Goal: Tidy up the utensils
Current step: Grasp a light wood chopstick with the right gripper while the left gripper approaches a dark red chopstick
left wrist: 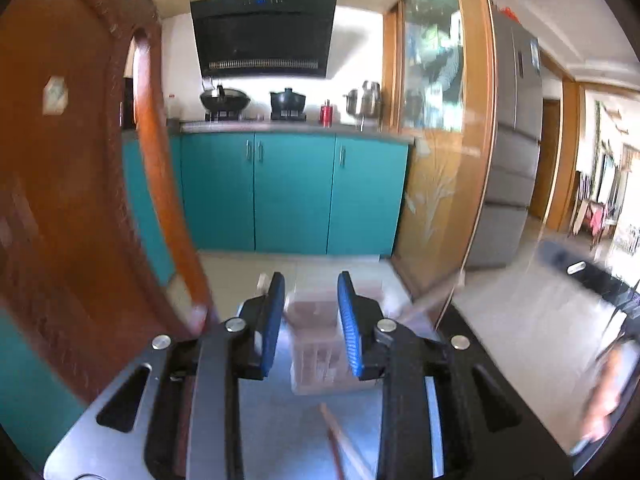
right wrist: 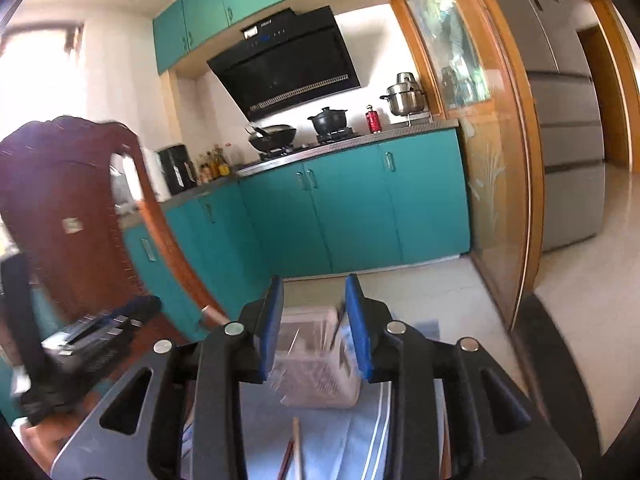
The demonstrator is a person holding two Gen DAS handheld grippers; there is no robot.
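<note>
A clear plastic utensil box stands on a pale blue cloth, with dark slats or utensils blurred inside it. A pair of chopsticks lies on the cloth in front of the box. My left gripper is open, its blue pads framing the box from short of it, nothing between them. In the right wrist view the same box and chopsticks lie ahead. My right gripper is also open and empty. Both views are motion-blurred.
A carved wooden chair back rises close on the left. Teal cabinets, a stove with a wok and a pot stand beyond. A glass sliding door and a fridge are to the right. A blurred hand shows at far right.
</note>
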